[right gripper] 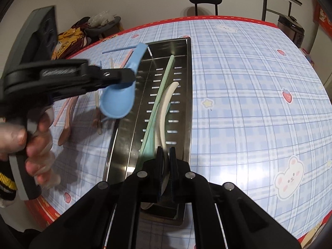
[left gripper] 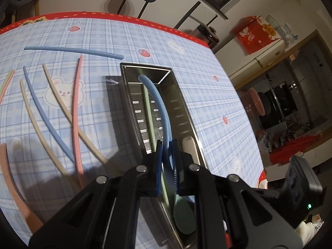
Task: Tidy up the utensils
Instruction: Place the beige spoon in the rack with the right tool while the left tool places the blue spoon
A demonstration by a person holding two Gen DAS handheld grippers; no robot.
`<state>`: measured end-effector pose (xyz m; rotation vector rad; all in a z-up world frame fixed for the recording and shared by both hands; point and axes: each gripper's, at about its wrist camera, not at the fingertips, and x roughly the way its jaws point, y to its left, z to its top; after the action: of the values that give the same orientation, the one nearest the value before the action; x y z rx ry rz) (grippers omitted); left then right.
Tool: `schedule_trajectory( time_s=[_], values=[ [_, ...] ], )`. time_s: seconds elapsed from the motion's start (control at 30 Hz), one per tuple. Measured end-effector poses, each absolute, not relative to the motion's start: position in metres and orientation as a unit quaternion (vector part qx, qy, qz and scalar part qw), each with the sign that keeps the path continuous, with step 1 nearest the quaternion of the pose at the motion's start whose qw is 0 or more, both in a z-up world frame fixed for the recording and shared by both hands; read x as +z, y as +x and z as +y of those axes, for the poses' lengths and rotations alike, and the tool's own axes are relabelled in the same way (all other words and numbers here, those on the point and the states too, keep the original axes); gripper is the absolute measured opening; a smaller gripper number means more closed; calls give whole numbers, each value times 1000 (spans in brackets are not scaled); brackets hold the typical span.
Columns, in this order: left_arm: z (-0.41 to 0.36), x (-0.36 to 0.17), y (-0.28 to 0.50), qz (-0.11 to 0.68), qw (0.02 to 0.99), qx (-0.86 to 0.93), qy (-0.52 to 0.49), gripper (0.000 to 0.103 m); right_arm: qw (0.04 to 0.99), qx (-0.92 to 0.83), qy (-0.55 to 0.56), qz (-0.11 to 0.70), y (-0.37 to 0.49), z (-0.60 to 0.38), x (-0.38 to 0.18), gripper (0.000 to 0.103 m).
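A steel utensil tray (left gripper: pixel 178 103) (right gripper: pixel 186 66) lies on the plaid tablecloth. My left gripper (left gripper: pixel 167 149) is shut on a blue spoon (left gripper: pixel 157 95) and holds it above the tray; from the right wrist view the spoon (right gripper: pixel 118 101) hangs over the tray's left edge. A green spoon (left gripper: pixel 183 215) (right gripper: pixel 161 89) lies in the tray. My right gripper (right gripper: pixel 166 153) is shut on a white spoon (right gripper: pixel 166 103) low in the tray. Several loose chopsticks, blue (left gripper: pixel 72 50), beige (left gripper: pixel 68 112) and pink (left gripper: pixel 75 112), lie left of the tray.
A pink spoon (left gripper: pixel 12 186) lies at the table's near left. The person's hand (right gripper: pixel 39 145) holds the left gripper's handle. A black chair (right gripper: pixel 205 0) stands behind the table. A red box (left gripper: pixel 255 33) sits on a fridge to the right.
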<state>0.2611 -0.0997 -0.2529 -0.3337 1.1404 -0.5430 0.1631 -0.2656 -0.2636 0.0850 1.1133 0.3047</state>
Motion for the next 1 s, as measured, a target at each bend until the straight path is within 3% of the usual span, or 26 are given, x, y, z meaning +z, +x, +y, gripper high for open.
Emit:
schedule_trajectory(
  time_s=[0.2,0.27,0.33,0.4,0.57,0.6,0.7,1.0],
  values=[
    [-107,-265,266,542,787,-255,-145,13,836,147,37,527,161,-266,-264,8],
    [-106,-263,266,540,788,-258,-145,27,838,152,38,523,159,-266,-260,9],
    [-104,-255,265,532,791,-263,-149,37,841,154,39,517,157,-267,-253,19],
    [-99,-245,264,523,795,-267,-152,47,849,152,40,504,152,-267,-243,50],
    [-81,-213,257,497,812,-269,-143,89,868,137,37,476,145,-271,-223,85],
    [-75,-206,255,490,817,-268,-140,93,870,135,37,473,145,-271,-220,91],
    [-61,-192,249,484,827,-258,-127,98,873,134,30,469,146,-270,-213,97],
    [3,-172,218,475,858,-176,-89,98,878,128,8,462,142,-261,-206,97]
  ],
)
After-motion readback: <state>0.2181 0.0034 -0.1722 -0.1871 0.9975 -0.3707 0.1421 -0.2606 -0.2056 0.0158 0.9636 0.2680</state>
